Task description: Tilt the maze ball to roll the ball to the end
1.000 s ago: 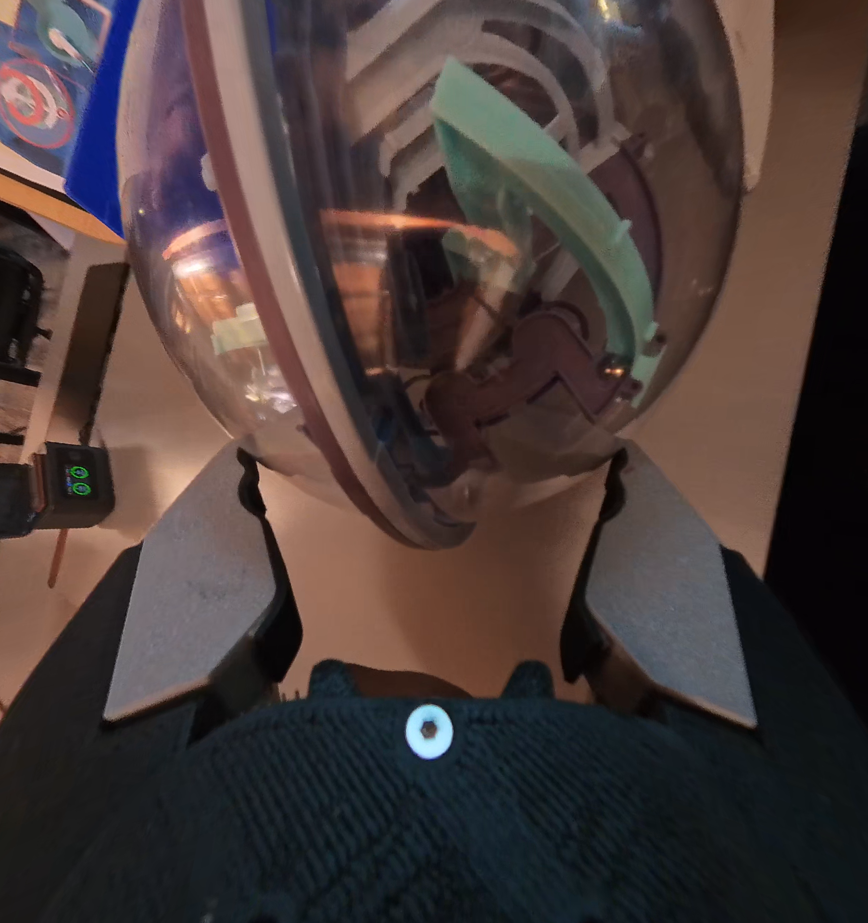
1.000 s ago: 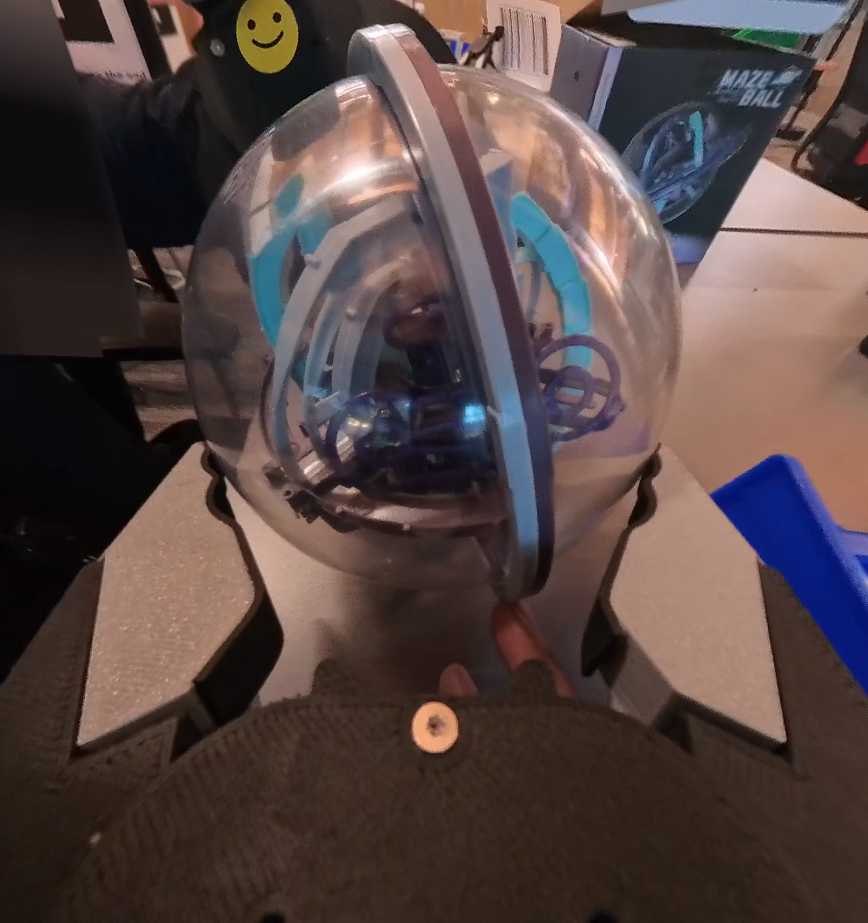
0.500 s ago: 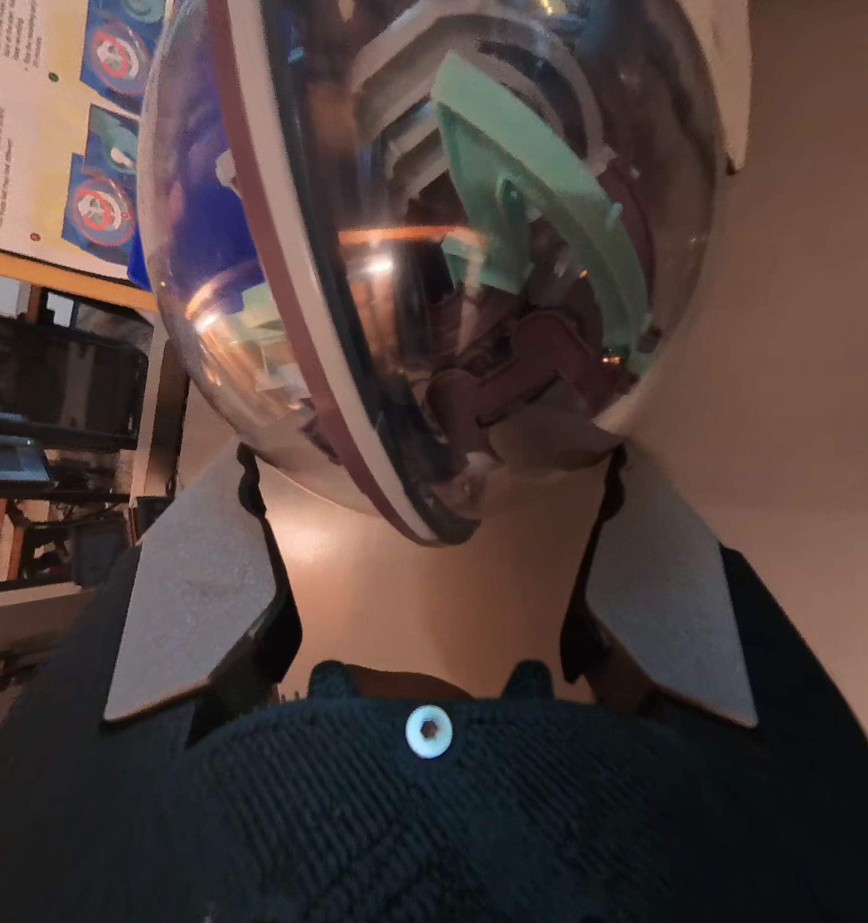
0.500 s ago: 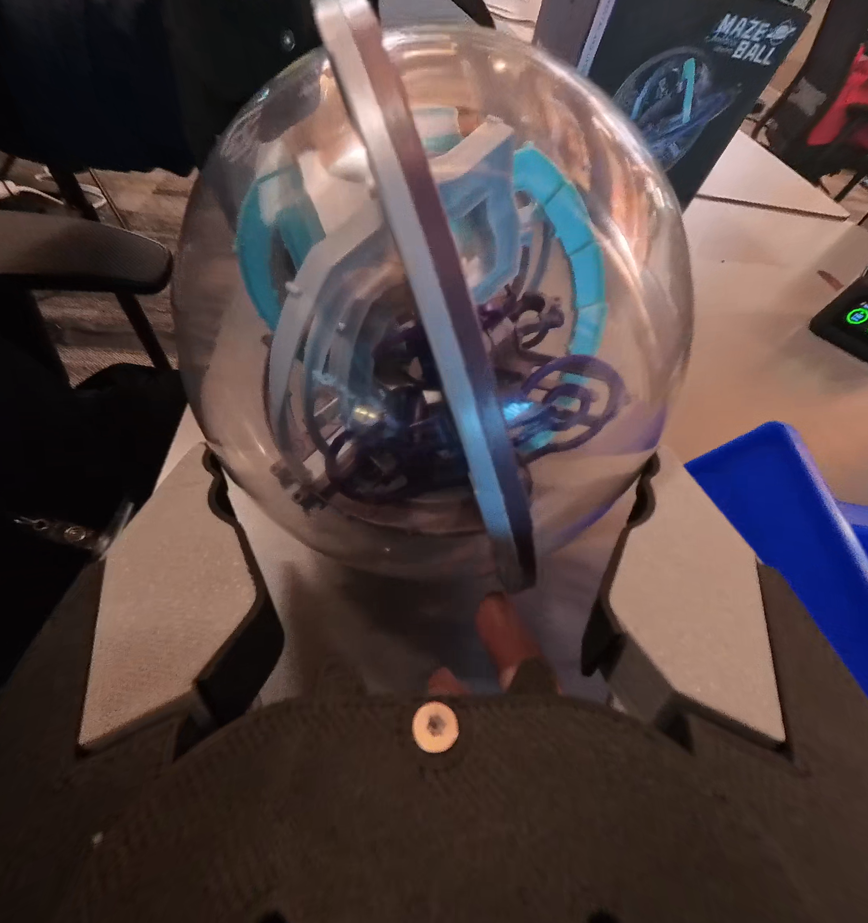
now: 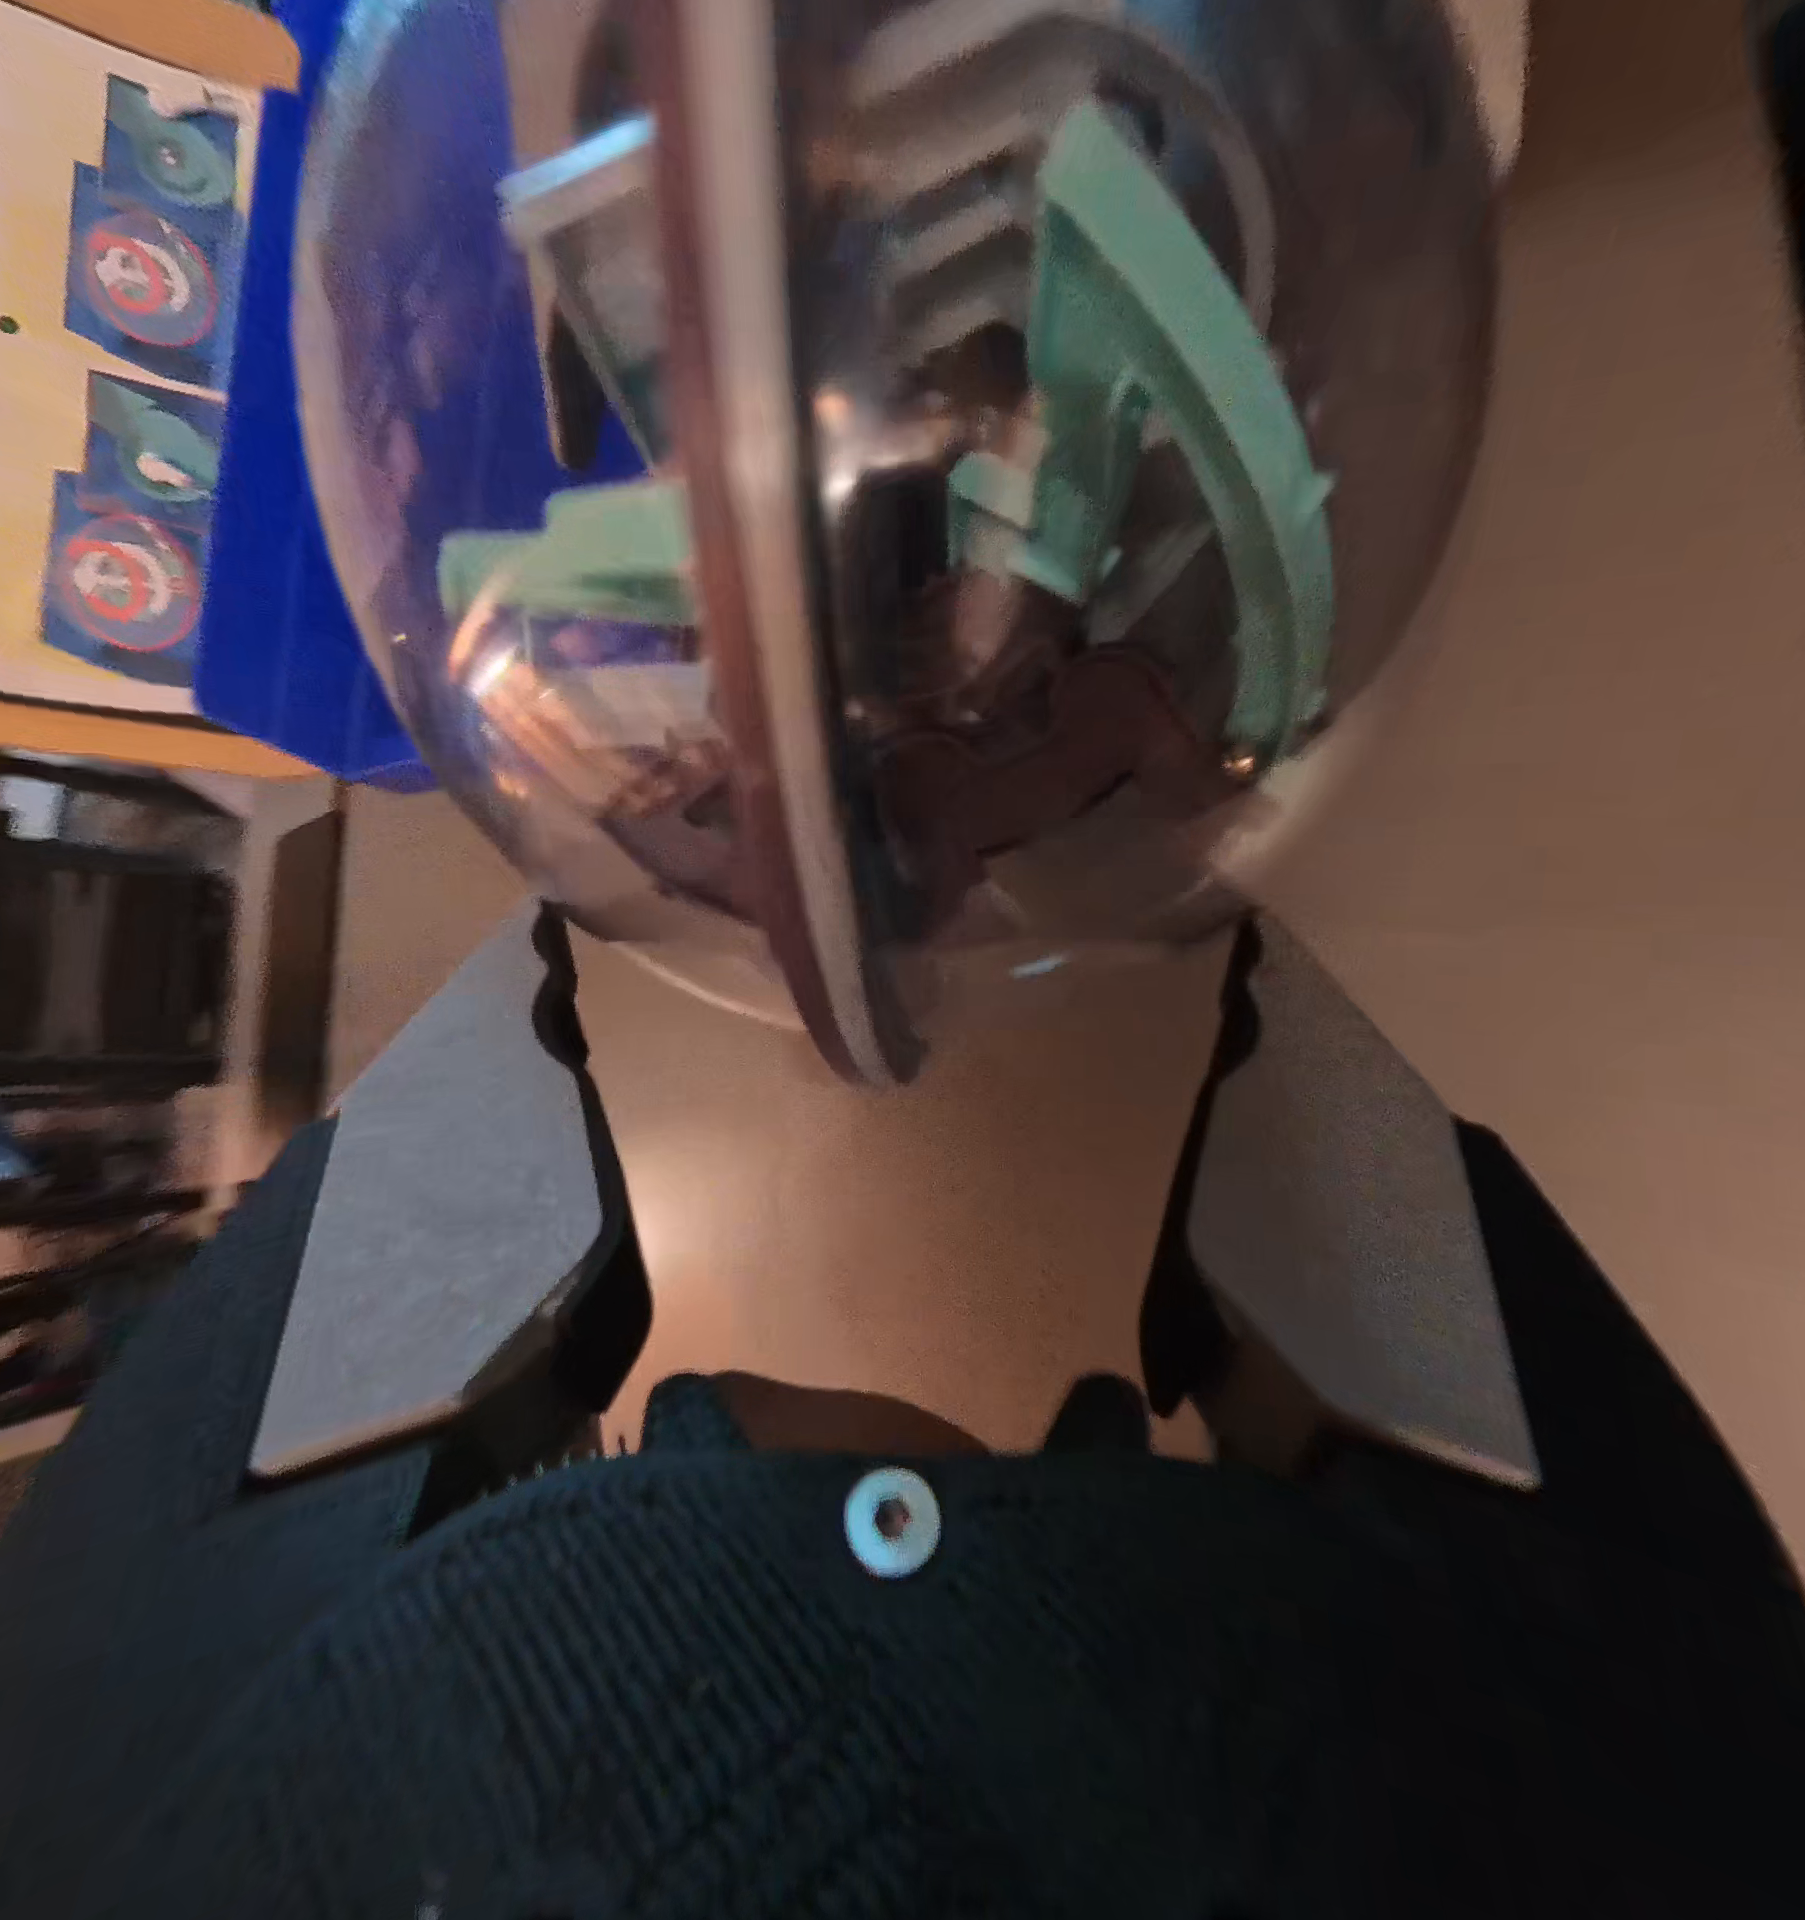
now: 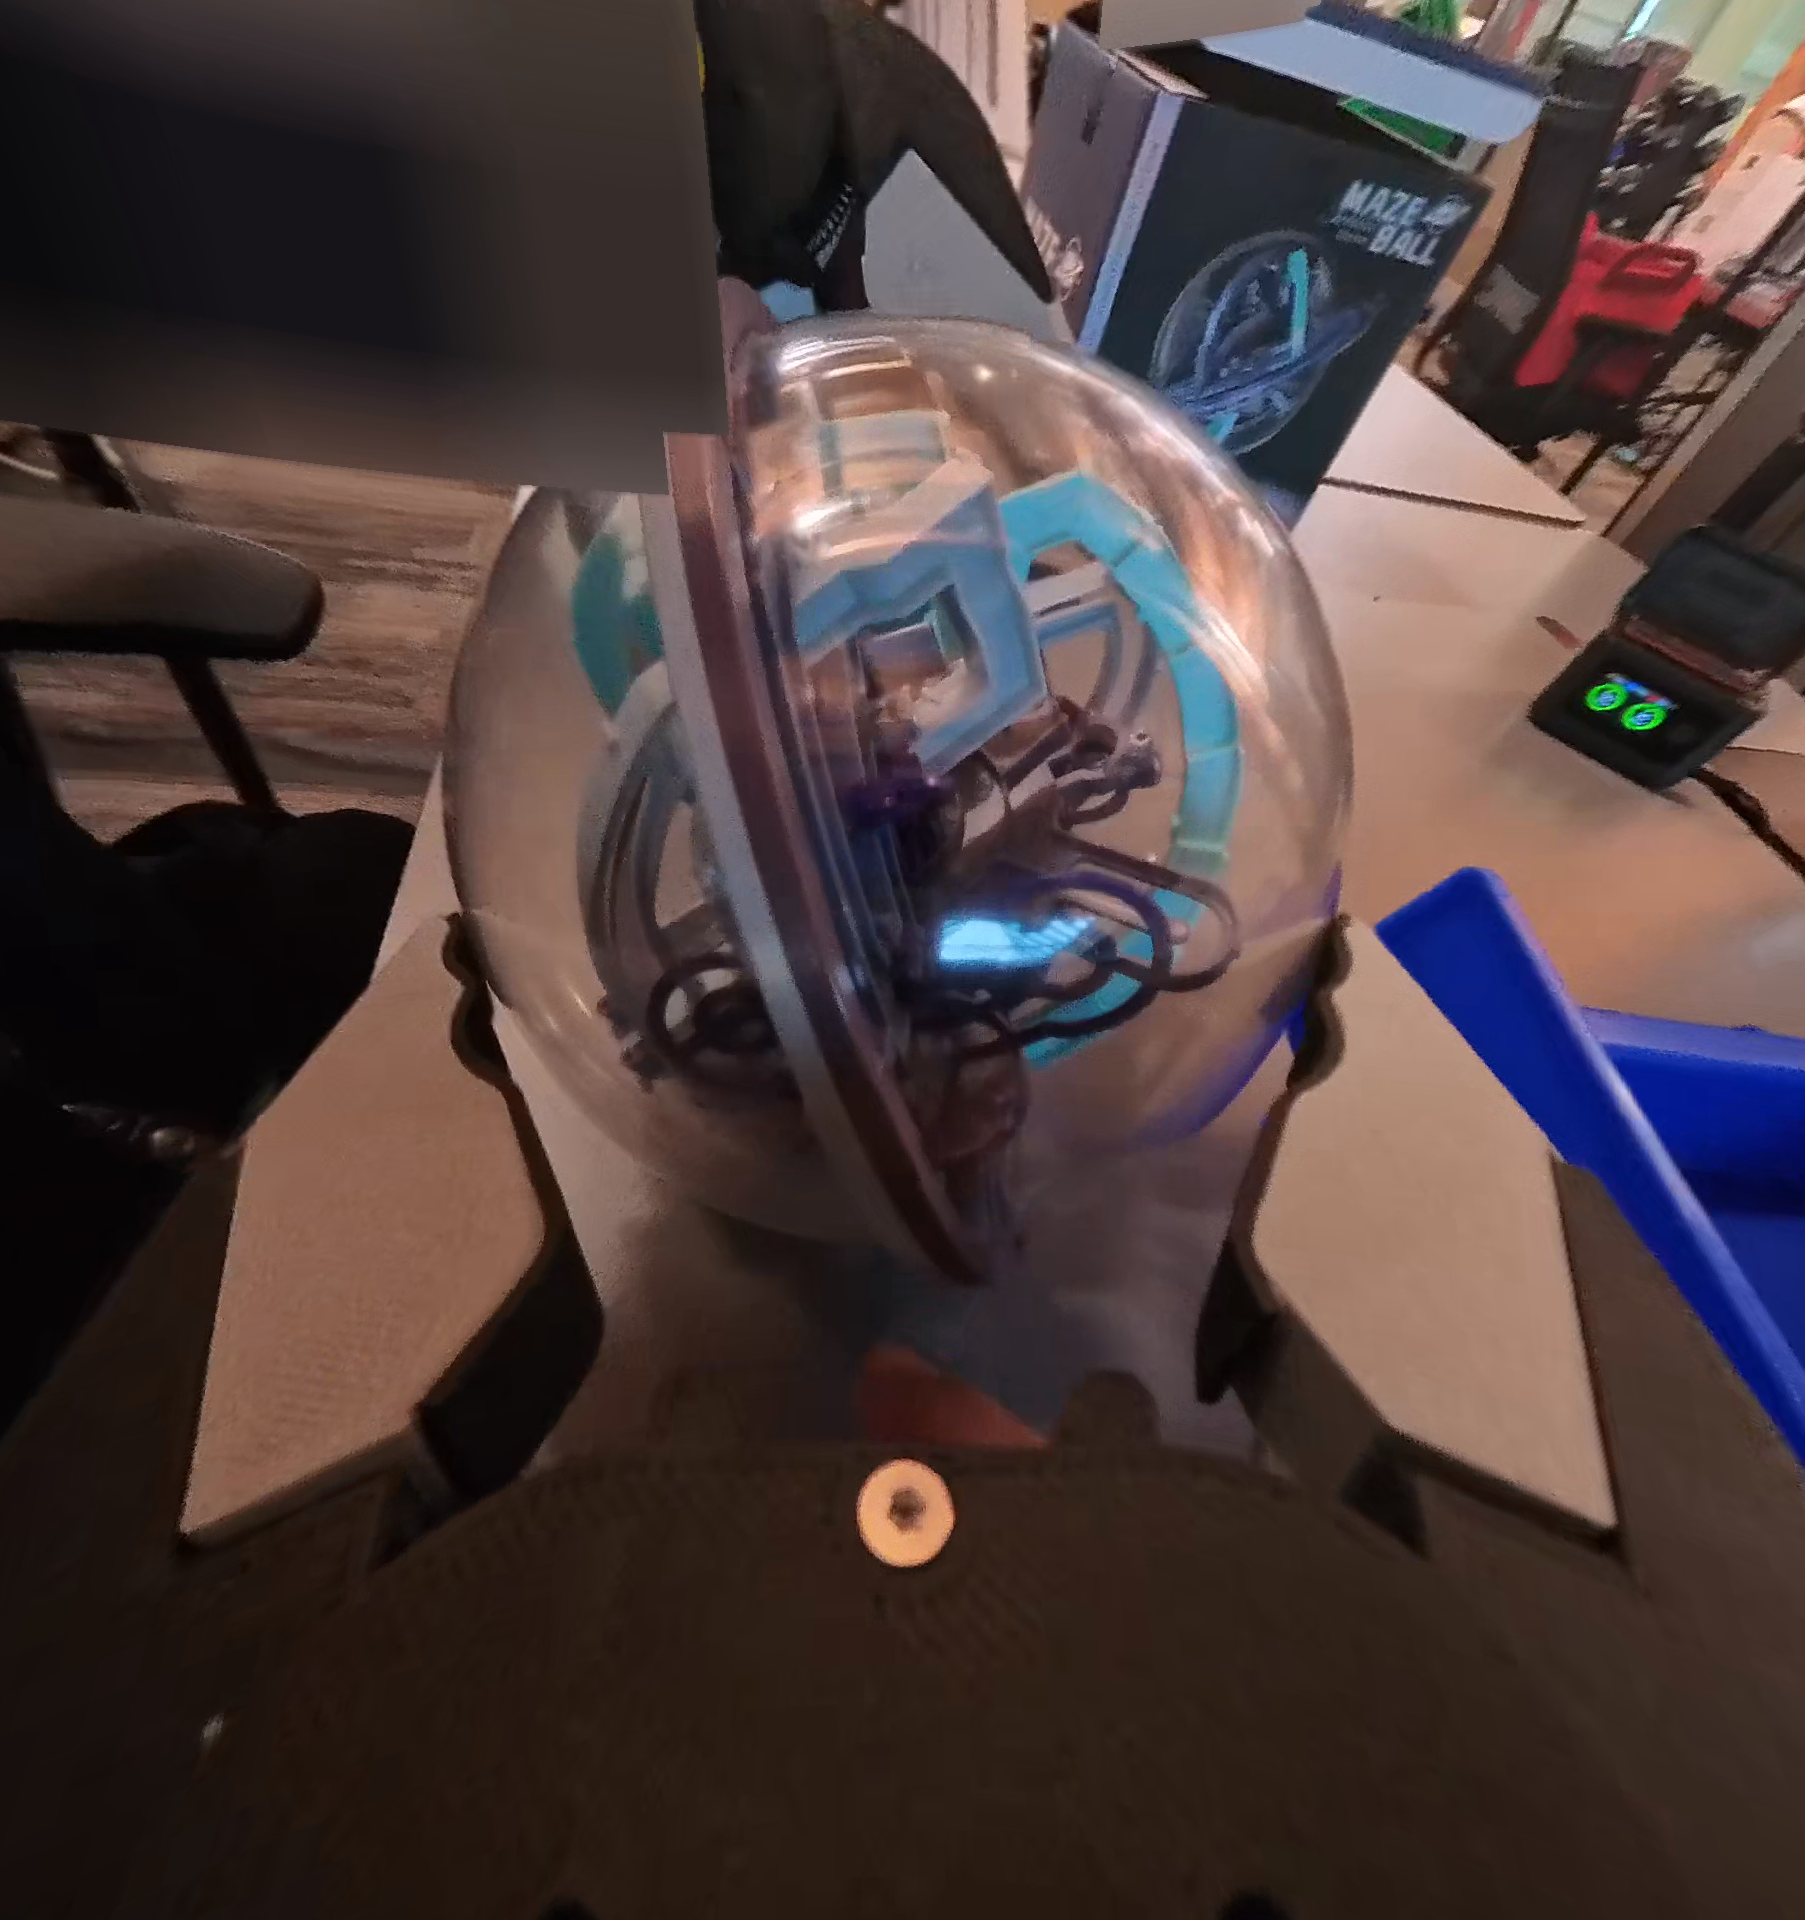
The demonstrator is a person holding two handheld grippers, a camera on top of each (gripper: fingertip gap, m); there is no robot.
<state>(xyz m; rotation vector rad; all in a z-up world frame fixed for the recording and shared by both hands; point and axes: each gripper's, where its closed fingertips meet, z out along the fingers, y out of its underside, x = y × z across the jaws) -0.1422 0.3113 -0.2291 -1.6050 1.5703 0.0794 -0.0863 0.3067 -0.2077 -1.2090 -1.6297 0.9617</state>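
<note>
Maze ball (image 6: pixel 981 790) is clamped between the fingers of both grippers, left (image 5: pixel 893 945) and right (image 6: pixel 893 956), and held above the table (image 6: pixel 1417 540), its seam ring tilted. Inner ball cannot be made out. Blue bin (image 6: pixel 1625 1060) lies just beside it.

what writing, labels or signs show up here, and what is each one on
I won't copy wording; here is what bears it.
Dark box: printed title, top right of its front.
Small black device: two green round signs on its screen.
Printed sheet: small lines, too blurred to read.
Maze ball: no writing visible.
</note>
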